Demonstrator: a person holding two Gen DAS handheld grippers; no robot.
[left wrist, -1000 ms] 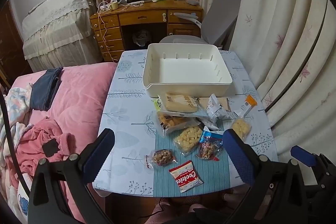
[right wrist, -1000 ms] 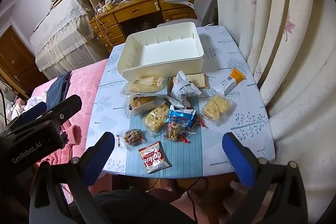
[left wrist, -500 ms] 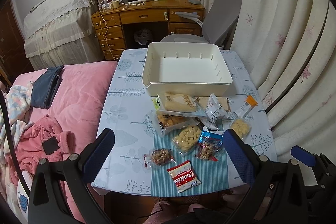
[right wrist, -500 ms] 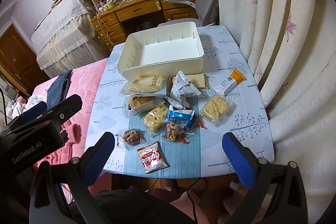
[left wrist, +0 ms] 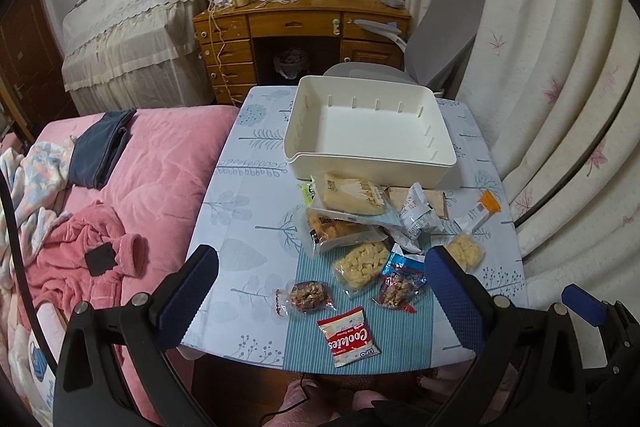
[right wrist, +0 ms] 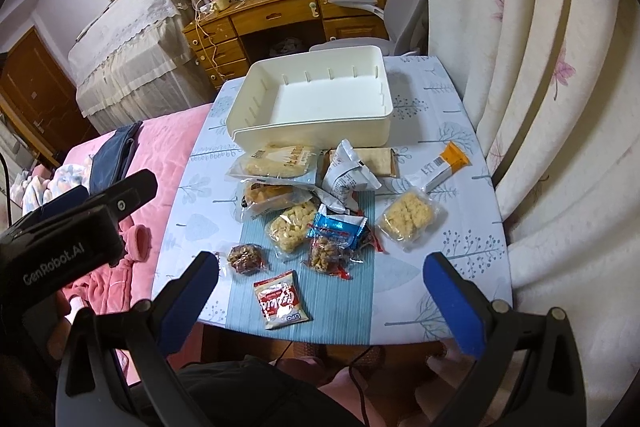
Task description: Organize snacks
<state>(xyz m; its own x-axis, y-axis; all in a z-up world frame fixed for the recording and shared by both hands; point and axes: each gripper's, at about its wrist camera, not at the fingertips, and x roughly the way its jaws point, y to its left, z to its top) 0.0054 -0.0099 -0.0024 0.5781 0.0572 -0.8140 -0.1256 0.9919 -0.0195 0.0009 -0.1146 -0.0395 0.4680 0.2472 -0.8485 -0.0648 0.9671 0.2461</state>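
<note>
Both my left gripper and my right gripper hung spread wide and empty above the near table edge. Closest below lay the red-and-white Cookies packet, then the nut pouches and puffed-rice bags scattered on the teal placemat, with the white bin bare beyond them. I judged the sorting had not begun; the next move called for lowering onto that nearest packet and pinching its crinkly edge cleanly.
</note>
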